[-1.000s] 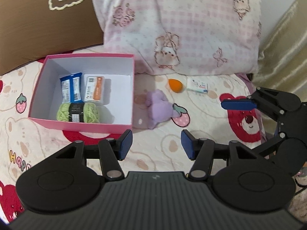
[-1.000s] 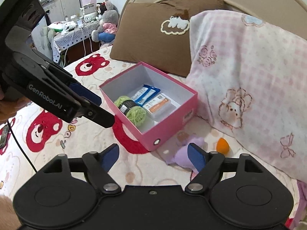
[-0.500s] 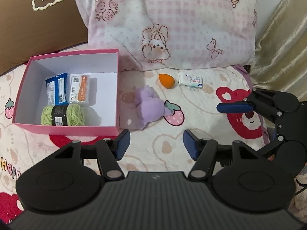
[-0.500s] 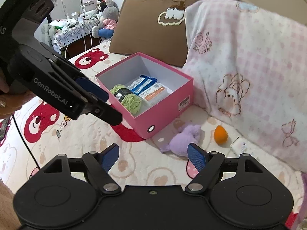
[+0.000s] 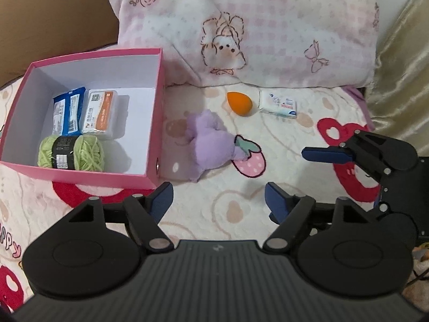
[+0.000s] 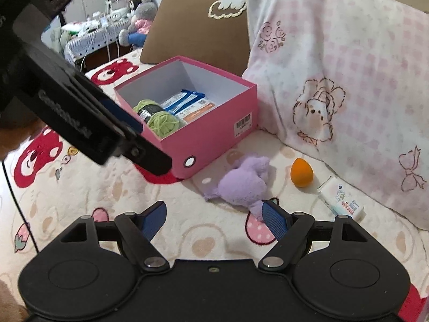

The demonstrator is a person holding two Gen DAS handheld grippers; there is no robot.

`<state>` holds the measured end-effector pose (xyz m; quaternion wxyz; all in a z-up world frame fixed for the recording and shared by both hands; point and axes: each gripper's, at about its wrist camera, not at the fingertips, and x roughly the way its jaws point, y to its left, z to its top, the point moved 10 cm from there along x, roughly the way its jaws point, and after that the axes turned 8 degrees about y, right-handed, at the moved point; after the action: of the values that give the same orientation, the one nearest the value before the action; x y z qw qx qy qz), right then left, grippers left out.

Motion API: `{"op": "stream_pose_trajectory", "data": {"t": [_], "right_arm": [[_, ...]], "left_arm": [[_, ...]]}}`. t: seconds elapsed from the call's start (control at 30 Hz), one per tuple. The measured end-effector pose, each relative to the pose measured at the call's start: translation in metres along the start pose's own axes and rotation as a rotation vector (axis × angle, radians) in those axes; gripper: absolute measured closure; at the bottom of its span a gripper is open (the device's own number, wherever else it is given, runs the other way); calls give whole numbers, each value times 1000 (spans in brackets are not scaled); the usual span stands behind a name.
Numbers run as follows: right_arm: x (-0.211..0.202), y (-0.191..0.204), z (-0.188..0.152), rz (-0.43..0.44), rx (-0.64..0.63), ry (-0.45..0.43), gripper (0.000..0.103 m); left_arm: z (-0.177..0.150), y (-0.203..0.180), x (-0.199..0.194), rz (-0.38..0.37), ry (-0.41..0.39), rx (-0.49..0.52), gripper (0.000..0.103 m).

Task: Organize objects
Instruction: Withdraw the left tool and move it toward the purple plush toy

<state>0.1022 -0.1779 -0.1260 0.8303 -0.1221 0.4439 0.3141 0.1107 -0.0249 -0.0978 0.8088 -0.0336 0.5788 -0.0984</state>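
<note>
A pink box [image 5: 158, 107] [image 6: 214, 136] sits on the bed, holding green yarn [image 5: 71, 153] [image 6: 161, 120], a blue packet [image 5: 67, 114] and an orange-white packet [image 5: 100, 112]. Right of the box lie a purple plush toy [image 5: 210, 145] [image 6: 241, 185], an orange egg-shaped sponge [image 5: 239, 103] [image 6: 301, 173] and a white tissue pack [image 5: 278, 104] [image 6: 341, 200]. My left gripper [image 5: 218, 201] is open and empty, just in front of the plush. My right gripper [image 6: 214, 217] is open and empty, its right pad close to the plush; it also shows in the left wrist view [image 5: 370, 153].
A pink checked pillow [image 5: 254, 26] [image 6: 348, 80] stands behind the loose objects and a brown pillow [image 5: 53, 13] [image 6: 201, 21] behind the box. Gold fabric [image 5: 402, 67] lies at the right. A cluttered table with plush toys [image 6: 107, 29] stands beyond the bed.
Both grippers have moved closer to the purple plush and the loose objects; the box has shifted left in the left wrist view. Both stay open and empty.
</note>
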Motion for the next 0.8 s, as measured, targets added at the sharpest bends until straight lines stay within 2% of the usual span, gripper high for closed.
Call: {"op": "stream_pose_trajectory", "data": {"t": [0.17,0.33,0.43,0.57,0.67,0.73,0.8], "right_arm": [[16,-14,-6,19,61,-7,21],[28,-21,-11,-21,-1,-64,21],[36,-26,-14,3,20,-75,21],[47,-26,-13,26,38,-128,21],[59,-24,-13,43,109,-116,21],[68,-20,-13,66,111,-108,21],[76,-19,-11,39,100,-103,21]], "left_arm": [[4,-9,23,8,5,-9,26],[6,-13,39,2,-84,-20,26],[7,-10,47,-31,-125,-65,26],[6,-7,63,-37,-130,-79,26],[5,-7,72,-25,-148,-51,27],[6,-7,79,-29,-153,-39,28],[7,-5,86,-46,-144,-53,28]]}}
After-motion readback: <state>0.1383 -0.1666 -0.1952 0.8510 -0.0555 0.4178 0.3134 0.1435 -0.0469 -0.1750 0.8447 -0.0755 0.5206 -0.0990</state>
